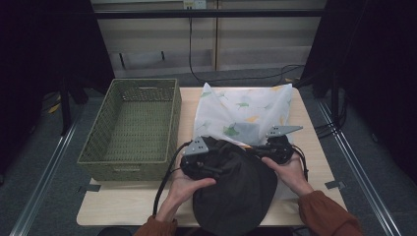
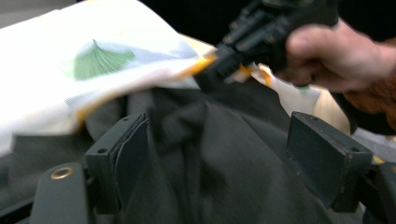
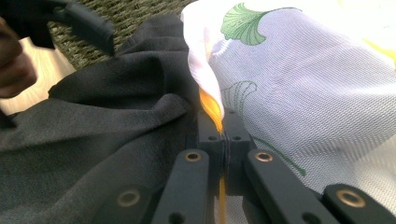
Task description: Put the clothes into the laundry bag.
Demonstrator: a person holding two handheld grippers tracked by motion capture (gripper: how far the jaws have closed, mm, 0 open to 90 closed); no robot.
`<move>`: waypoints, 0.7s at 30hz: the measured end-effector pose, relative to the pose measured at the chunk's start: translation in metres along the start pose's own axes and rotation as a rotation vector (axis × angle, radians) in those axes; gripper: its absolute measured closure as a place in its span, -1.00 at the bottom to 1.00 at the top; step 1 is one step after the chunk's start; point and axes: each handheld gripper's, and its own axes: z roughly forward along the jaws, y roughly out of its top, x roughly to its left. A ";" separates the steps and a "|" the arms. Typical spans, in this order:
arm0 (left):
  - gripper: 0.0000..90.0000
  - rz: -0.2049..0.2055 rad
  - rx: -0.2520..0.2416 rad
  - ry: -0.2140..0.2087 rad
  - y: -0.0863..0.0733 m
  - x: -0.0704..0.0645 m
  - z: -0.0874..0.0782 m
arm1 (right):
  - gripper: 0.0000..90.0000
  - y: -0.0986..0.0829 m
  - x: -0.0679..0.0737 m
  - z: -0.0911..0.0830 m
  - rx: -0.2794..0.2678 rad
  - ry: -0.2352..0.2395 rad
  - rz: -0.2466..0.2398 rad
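Pinching the mesh bag's orange edge (image 3: 211, 105), right gripper (image 3: 223, 135) (clear up close); left gripper (image 2: 215, 158) gapes over dark cloth (image 2: 224, 168).

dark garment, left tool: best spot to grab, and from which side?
Grip the raised fold of the dark garment between the open left tool jaws, coming in from the person's side. The right tool is pinching the mesh bag by its orange hem.

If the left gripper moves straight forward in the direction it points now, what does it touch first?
Most likely the dark garment: in the left gripper view it lies bunched between and just ahead of the left gripper's open jaws. The white mesh bag lies beyond; depth is uncertain.
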 end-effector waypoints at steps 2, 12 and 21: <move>-0.74 -0.006 0.014 0.006 -0.010 0.000 0.002 | 0.98 -0.001 -0.001 0.001 0.001 0.002 0.002; -0.95 0.089 0.156 0.022 -0.033 -0.006 0.030 | 0.98 -0.003 0.000 0.006 0.025 0.001 -0.001; -0.85 0.185 0.277 0.084 -0.041 -0.016 0.038 | 0.98 -0.002 0.003 0.010 0.024 0.035 0.016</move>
